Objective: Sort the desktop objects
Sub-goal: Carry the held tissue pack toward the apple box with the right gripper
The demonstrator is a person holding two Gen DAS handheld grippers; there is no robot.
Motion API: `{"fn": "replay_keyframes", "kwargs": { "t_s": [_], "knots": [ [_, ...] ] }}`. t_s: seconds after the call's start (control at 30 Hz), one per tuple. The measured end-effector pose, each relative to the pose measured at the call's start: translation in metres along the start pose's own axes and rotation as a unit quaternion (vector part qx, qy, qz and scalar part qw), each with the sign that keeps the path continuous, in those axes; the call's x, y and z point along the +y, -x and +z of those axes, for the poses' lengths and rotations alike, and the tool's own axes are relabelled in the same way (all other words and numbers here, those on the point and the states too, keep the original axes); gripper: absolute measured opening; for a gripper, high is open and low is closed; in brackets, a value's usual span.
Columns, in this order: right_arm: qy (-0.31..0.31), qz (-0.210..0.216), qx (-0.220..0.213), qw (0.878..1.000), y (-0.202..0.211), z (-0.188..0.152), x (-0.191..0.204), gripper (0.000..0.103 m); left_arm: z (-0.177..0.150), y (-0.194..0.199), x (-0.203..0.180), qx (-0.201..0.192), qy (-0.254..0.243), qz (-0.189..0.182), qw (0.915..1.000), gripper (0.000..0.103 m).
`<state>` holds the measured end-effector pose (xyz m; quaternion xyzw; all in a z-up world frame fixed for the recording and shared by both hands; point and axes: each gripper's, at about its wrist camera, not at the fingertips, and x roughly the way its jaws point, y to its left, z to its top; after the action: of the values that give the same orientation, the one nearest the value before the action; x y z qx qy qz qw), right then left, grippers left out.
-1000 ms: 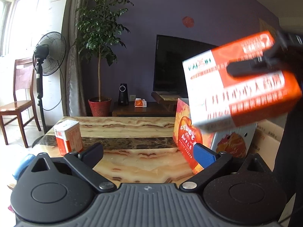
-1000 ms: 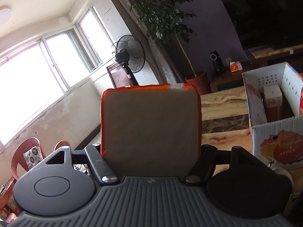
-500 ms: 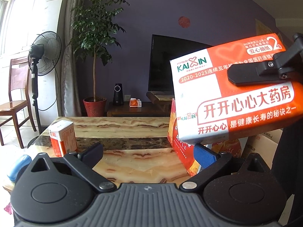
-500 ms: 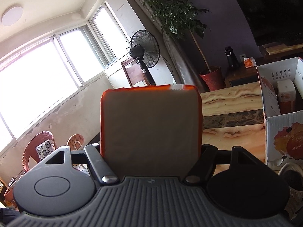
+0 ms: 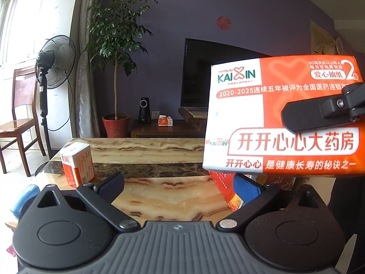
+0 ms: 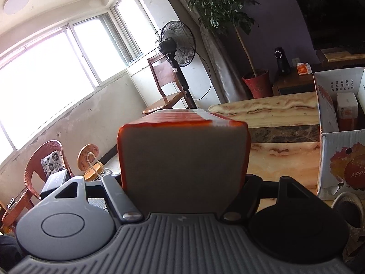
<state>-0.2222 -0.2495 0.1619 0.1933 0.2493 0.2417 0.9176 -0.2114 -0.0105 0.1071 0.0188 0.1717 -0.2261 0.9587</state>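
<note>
An orange and white tissue pack [image 5: 282, 116] hangs in the air at the right of the left wrist view, with a black finger [image 5: 319, 114] of my right gripper across its face. In the right wrist view the same tissue pack [image 6: 182, 157] fills the space between the fingers, and my right gripper [image 6: 182, 182] is shut on it. My left gripper [image 5: 180, 187] stands open over the marble table [image 5: 146, 150] with nothing between its blue pads. A small orange and white box [image 5: 77, 164] stands upright at the table's left. The apple carton [image 6: 337, 137] holds a white and red box [image 6: 346, 109].
A blue object [image 5: 22, 198] lies at the table's near left corner. Beyond the table are a fan [image 5: 54, 61], a wooden chair [image 5: 20, 114], a potted tree [image 5: 116, 68], a TV [image 5: 205, 75] and a low cabinet. A shoe [image 6: 351, 219] shows below the carton.
The held tissue pack has levelled out and dropped a little in the left wrist view. The right wrist view has swung, so more table and carton show. The left gripper stays put.
</note>
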Motion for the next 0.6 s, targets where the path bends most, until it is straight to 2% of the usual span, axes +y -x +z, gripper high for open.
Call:
{"fn": "replay_keyframes", "kwargs": {
  "t_s": [0.13, 0.33, 0.6],
  "knots": [
    [-0.009, 0.001, -0.001, 1.0, 0.002, -0.001, -0.001, 0.073, 0.0, 0.0, -0.001, -0.001, -0.002, -0.001, 1.0, 0.101],
    [-0.057, 0.01, -0.015, 0.998, 0.004, -0.001, -0.012, 0.073, -0.001, -0.001, 0.001, -0.001, 0.001, -0.002, 1.0, 0.101],
    [-0.053, -0.011, -0.028, 0.998, 0.001, 0.005, -0.011, 0.073, -0.001, -0.001, 0.0, -0.001, -0.005, -0.003, 1.0, 0.102]
  ]
}}
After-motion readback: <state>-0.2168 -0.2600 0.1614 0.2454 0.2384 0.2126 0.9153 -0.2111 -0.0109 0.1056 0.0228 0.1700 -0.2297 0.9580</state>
